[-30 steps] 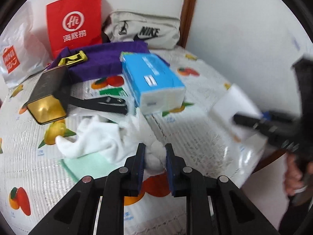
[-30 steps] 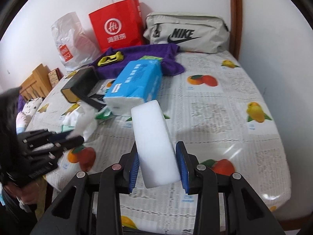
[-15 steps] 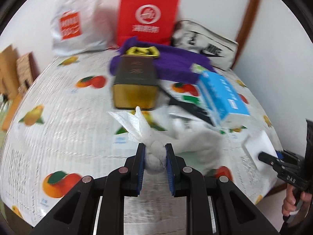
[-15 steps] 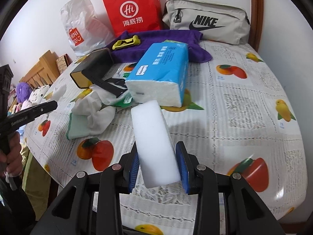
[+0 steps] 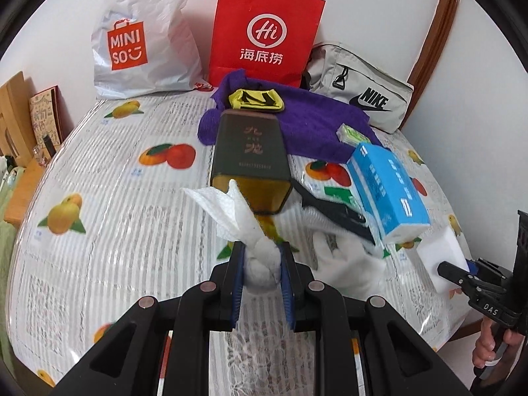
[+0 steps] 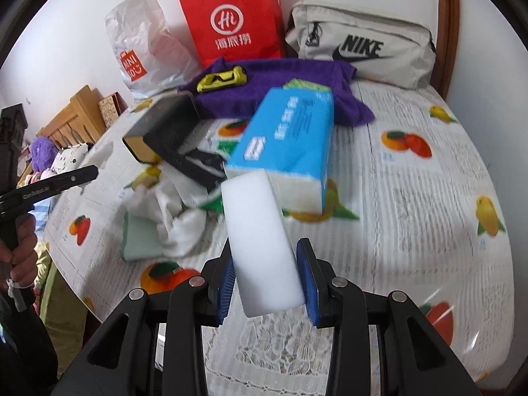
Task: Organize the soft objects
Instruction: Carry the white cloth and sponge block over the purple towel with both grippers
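Note:
My left gripper (image 5: 262,264) is shut on a bunched white cloth (image 5: 244,227), held above the table. The cloth's tail (image 5: 346,254) trails down to the right onto the tabletop, where it lies crumpled (image 6: 175,214). My right gripper (image 6: 265,277) is shut on a white sponge block (image 6: 260,237), held above the table's front part. The sponge also shows in the left wrist view (image 5: 440,250). A blue tissue pack (image 6: 290,138) lies mid-table. A purple towel (image 5: 310,122) lies at the back.
A dark box with a gold end (image 5: 250,155) and a black strap (image 5: 333,211) lie mid-table. A yellow-black pouch (image 6: 221,79) sits on the towel. A red paper bag (image 5: 264,33), a Miniso bag (image 5: 138,43) and a grey Nike bag (image 6: 359,46) line the wall. A pale green cloth (image 6: 138,241) lies front left.
My left gripper has lifted the white cloth and swung left, then closer to the dark box. My right gripper has moved with the sponge toward the tissue pack.

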A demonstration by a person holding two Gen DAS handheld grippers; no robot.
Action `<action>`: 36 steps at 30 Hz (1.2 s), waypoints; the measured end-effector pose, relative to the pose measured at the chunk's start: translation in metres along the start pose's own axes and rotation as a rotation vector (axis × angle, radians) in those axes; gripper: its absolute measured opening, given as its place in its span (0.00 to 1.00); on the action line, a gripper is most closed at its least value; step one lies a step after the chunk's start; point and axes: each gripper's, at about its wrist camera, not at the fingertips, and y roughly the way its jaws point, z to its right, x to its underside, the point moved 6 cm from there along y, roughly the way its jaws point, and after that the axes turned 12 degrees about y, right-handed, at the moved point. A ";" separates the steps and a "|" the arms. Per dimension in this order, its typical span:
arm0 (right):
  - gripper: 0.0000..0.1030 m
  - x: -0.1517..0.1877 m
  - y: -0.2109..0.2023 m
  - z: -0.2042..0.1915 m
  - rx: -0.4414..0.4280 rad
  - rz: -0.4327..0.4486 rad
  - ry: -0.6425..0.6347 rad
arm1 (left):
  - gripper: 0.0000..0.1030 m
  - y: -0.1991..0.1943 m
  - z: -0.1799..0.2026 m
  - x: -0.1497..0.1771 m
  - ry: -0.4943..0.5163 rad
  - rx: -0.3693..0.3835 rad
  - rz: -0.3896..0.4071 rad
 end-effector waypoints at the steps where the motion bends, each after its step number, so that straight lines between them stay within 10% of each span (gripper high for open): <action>1: 0.35 -0.005 -0.002 -0.002 -0.007 0.006 -0.004 | 0.19 0.000 -0.001 -0.005 0.000 0.001 0.001; 36: 0.35 -0.161 0.032 -0.018 -0.038 0.079 -0.042 | 0.19 0.031 -0.020 -0.123 0.004 -0.006 0.022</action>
